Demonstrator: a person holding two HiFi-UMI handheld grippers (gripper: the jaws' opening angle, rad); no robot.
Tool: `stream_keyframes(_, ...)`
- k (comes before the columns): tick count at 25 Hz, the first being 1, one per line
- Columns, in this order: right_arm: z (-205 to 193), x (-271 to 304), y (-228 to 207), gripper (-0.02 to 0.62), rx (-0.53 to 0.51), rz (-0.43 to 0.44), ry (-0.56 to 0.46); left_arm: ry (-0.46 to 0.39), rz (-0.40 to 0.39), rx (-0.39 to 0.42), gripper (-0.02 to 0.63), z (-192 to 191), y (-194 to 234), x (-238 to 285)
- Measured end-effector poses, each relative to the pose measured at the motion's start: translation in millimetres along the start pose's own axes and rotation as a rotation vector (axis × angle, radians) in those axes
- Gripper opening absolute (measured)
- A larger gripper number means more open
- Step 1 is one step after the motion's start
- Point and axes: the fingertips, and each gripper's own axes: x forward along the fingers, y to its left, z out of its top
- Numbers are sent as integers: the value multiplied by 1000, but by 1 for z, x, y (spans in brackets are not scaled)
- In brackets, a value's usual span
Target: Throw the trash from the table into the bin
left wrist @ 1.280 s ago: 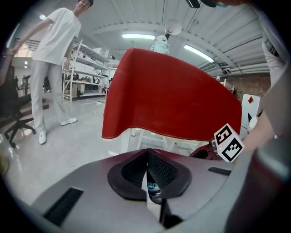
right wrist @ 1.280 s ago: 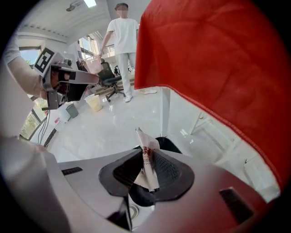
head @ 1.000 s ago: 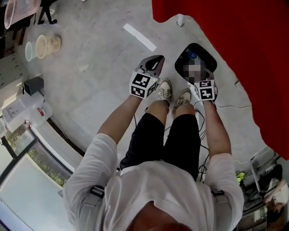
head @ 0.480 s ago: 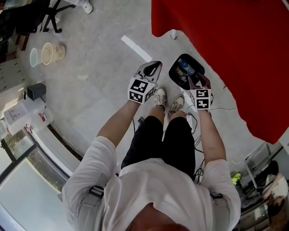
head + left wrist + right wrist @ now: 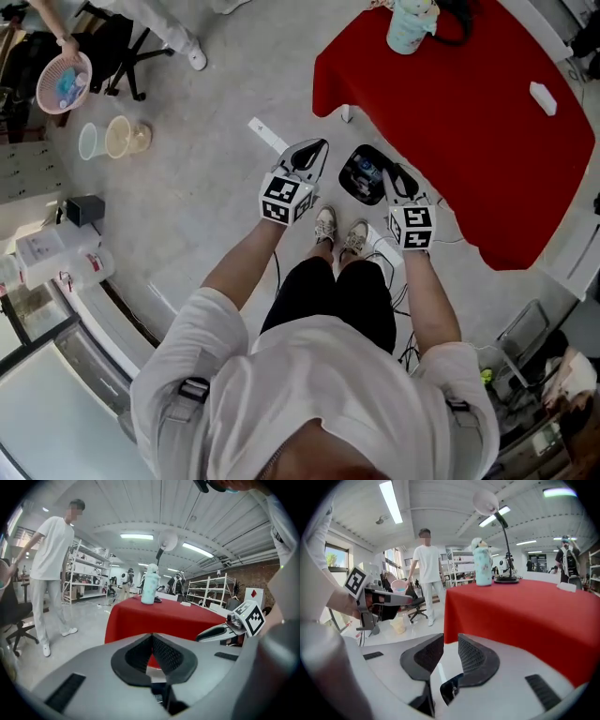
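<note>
Over the floor (image 5: 206, 187), beside the table's (image 5: 469, 112) left edge:
- We hold the left gripper (image 5: 319, 148) with fingers pressed together, empty.
- The bin (image 5: 349, 187) stands at the table's edge, trash (image 5: 364, 172) inside.
- Our right gripper's (image 5: 394, 178) fingers, just closing, stand slightly apart, empty.

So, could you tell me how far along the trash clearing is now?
Done: the bin beside the red table already holds a discarded bottle. In hand: nothing; the left gripper is shut and empty, and on the right gripper the jaws have just been closing with nothing between. Left: perhaps the small white item on the table.
</note>
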Motion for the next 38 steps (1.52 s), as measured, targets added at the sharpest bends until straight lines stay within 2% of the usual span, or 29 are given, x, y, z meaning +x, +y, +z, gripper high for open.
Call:
stream_keyframes(7,126,-66,1,65,-22,-39,-197,-112,-17,47,11,100,-17,-30)
stream_keyframes(13,177,-116,-1,38,-56,-86,-294,-182,-32,70,11,144,-38,-48)
stream_keyframes(22,207,-149,1,23,-84,-143,-362,-254,-69,94,11,182,-50,-60)
stream_keyframes(32,217,-164,7,20,-93,-195,-387,-257,-111,108,11,190,-52,-63)
stream_keyframes(38,217,-166,6,20,-79,-241,-384,-258,-170,117,11,197,-57,-56)
